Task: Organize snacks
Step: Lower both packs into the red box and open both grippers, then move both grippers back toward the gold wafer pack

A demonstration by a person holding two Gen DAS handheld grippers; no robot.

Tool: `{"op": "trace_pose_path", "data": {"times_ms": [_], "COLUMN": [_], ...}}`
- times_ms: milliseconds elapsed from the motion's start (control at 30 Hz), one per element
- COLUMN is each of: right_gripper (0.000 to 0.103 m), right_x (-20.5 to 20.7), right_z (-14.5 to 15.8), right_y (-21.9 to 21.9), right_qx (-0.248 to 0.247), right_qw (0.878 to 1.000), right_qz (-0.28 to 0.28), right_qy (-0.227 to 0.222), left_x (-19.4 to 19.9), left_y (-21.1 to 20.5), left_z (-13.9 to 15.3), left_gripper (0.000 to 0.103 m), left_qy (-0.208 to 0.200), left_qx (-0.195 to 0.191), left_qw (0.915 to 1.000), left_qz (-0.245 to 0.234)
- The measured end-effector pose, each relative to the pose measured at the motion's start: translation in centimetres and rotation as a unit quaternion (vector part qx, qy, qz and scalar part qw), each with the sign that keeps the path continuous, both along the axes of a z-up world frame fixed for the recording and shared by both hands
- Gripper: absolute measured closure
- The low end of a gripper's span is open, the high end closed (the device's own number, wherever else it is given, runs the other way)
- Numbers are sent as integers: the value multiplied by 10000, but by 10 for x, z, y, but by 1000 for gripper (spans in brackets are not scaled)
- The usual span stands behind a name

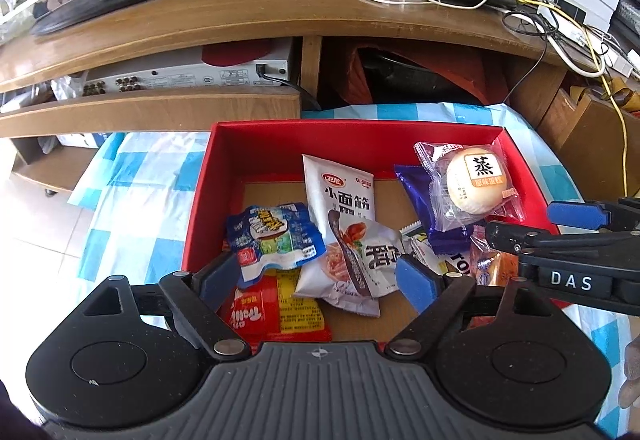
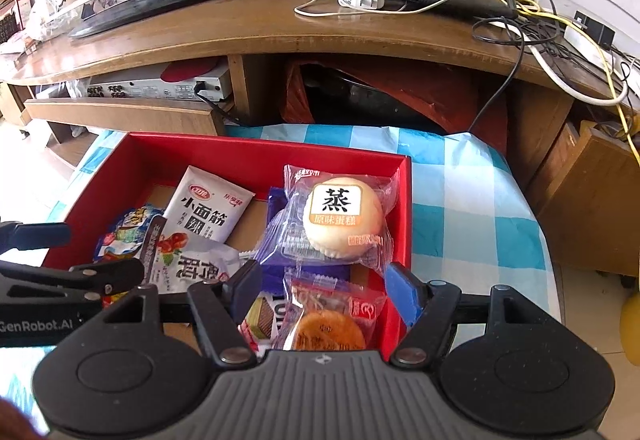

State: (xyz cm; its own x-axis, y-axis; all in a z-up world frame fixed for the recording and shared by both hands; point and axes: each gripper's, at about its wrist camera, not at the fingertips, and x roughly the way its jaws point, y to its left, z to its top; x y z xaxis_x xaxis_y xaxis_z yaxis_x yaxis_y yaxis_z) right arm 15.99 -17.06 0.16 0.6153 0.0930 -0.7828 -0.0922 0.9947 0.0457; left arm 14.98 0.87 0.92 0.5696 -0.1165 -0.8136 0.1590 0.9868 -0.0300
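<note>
- Nearest you, your left gripper [image 1: 318,278] hung over the near end of the red box [image 1: 360,131], jaws spread wide with nothing between them, the red-and-yellow packet [image 1: 276,306] just below.
- Your right gripper [image 2: 322,286] hovered over the box's near right corner, jaws equally wide and empty; the orange pastry pack [image 2: 332,324] and the wafer pack [image 2: 260,318] lay right under it.
- A little further in sat the blue-and-white pouch [image 1: 276,236], the silver pouch [image 1: 356,260] lapping over the white gluten-snack pouch [image 1: 340,187].
- Beyond those, the steamed cake [image 2: 340,215] in clear wrap rested on a purple pack [image 1: 416,191] against the right wall.
- Every snack you had in view was already inside the box; the checked cloth [image 2: 460,207] on the table showed none left out.
- So the gathering looked about done, I judged; what remained, if anything, was tidying that overlapping heap.
- Far back, the wooden TV stand [image 1: 240,15] carried only cables and electronics.
</note>
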Motion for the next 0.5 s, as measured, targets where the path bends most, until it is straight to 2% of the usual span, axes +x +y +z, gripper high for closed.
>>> {"op": "trace_pose_path", "data": {"times_ms": [267, 500], "right_gripper": [25, 25], "right_x": [-31, -57], "right_z": [6, 9], "right_y": [3, -4], "right_qx": [76, 245], "right_qw": [9999, 9995], "right_qz": [72, 49], "right_qy": [54, 174], "left_x": [-25, -46], "left_y": [5, 2], "left_z": [2, -11], "left_gripper": [12, 12], "left_qy": [72, 576], "left_qx": [-40, -515], "left_qw": [9999, 9965], "left_qz": [-100, -328]}}
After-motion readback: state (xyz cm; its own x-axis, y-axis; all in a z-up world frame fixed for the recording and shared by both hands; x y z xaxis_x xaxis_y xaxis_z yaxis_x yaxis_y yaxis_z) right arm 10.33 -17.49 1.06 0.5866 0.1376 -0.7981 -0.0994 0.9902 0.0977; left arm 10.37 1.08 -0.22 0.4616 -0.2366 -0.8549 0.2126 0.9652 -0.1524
